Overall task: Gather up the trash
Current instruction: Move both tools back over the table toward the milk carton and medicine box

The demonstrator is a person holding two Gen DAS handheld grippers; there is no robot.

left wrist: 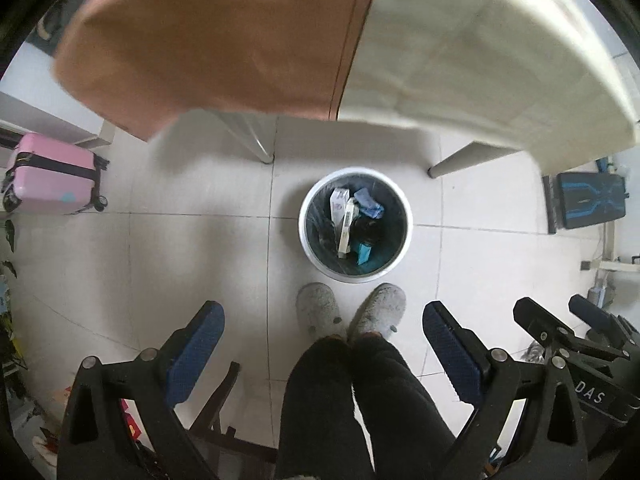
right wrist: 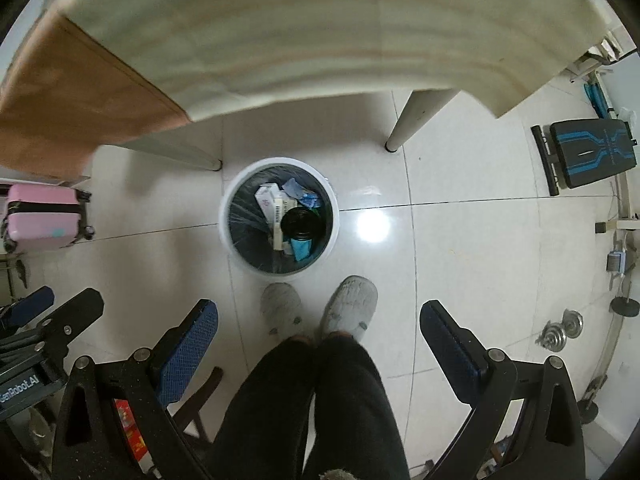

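Claws, left claw and right claw, spread wide, empty, above trash bin.

Both wrist cameras look steeply down at the tiled floor from well above it, side by side. Each frames the trash bin near centre, left of centre in the right view. The table edge spans the top of both frames. Both share the slippers at lower centre.
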